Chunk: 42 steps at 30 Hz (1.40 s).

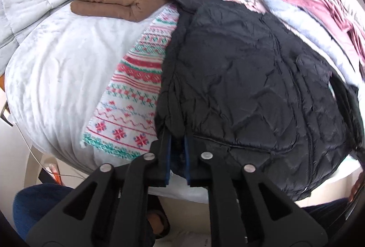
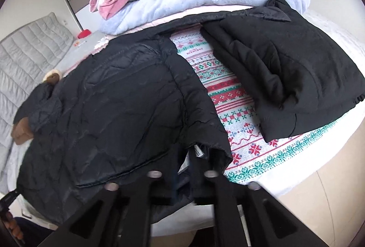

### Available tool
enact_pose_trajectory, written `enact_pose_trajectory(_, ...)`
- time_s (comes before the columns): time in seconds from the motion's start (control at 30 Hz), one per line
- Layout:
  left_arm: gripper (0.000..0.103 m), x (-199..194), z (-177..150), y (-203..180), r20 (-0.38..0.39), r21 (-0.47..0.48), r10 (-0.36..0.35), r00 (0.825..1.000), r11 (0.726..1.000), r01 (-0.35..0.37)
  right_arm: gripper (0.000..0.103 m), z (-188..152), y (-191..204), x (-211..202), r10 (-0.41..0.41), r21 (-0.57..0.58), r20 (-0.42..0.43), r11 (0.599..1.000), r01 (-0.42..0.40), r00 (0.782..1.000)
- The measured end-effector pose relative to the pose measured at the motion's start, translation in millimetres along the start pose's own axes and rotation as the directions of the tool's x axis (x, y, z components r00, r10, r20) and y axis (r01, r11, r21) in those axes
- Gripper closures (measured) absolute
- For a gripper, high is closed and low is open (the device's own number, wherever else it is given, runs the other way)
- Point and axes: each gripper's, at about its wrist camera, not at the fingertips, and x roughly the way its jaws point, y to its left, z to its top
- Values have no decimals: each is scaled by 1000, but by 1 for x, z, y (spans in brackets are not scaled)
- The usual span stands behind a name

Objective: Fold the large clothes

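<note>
Bed with patterned blanket [image 1: 127, 96]; we hold the black quilted jacket [image 1: 239, 78].
Left gripper [image 1: 178, 155] and right gripper [image 2: 190, 178] pinch its near hem narrowly; its length runs away from us.

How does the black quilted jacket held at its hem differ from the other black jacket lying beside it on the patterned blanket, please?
The quilted jacket lies spread open and wrinkled, while the other black jacket is folded into a compact bundle. The quilted jacket shows stitched seams and a slight sheen; the folded one looks matte and smooth. Both grippers are at the quilted jacket's near hem; the folded one lies untouched. Both are black and rest on the patterned blanket.
</note>
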Motion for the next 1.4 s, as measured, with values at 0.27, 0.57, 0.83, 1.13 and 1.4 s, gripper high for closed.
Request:
enact_pose_trajectory(0.27, 37, -51, 34, -13, 181, 16, 18, 983, 1000, -21, 26, 39, 14, -43, -7, -20, 155, 1000, 10, 988)
enact_pose_trajectory(0.57, 24, -16, 91, -80, 231, -5, -63, 971, 998, 66, 22, 149, -11, 4, -73, 118, 132, 991, 57, 989)
enact_pose_trajectory(0.83, 21, 62, 152, -133, 11, 17, -49, 999, 999, 48, 22, 211, -102, 58, -46, 398, 128, 917, -9, 991)
enact_pose_trajectory(1.13, 21, 134, 180, -147, -33, 42, -63, 997, 997, 65, 22, 236, -159, 118, -21, 540, 118, 840, -46, 993)
enact_pose_trajectory(1.4, 21, 147, 183, -154, 18, 147, 10, 1000, 989, -13, 99, 265, -180, 145, -61, 581, 173, 812, -52, 983)
